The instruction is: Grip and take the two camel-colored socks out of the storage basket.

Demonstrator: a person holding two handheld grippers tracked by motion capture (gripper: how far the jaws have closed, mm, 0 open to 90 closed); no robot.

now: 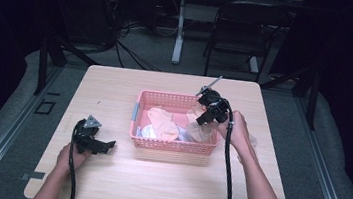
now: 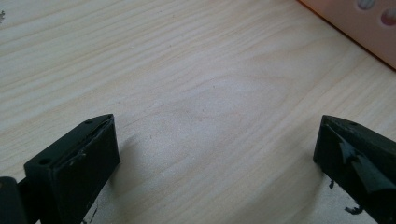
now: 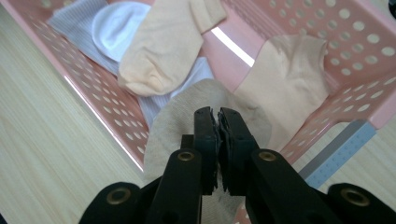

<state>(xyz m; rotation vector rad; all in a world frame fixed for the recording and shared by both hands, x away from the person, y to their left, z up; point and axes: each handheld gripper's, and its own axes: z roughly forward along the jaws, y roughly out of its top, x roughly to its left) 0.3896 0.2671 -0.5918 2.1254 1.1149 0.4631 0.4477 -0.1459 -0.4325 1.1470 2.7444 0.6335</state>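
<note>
Your left gripper [image 1: 109, 145] rested on the tabletop [image 1: 120, 178], jaws wide apart and empty. Farther off, your right gripper [image 3: 217, 122] was clamped on a beige sock [image 3: 177, 121] over the pink basket [image 1: 171, 146] of socks.

The table [image 2: 196, 84] under my left gripper [image 2: 217, 154] is pale wood-grain, smooth and matt. My jaws are matt black plastic, their pads scuffed. The basket [image 3: 355, 60] is pink plastic, perforated, slightly glossy. In my right gripper [image 3: 218, 128] I pinch a beige sock [image 3: 177, 126] of soft knit cloth; the peach sock [image 3: 159, 51] and white sock [image 3: 114, 28] look ribbed, matt.
</note>
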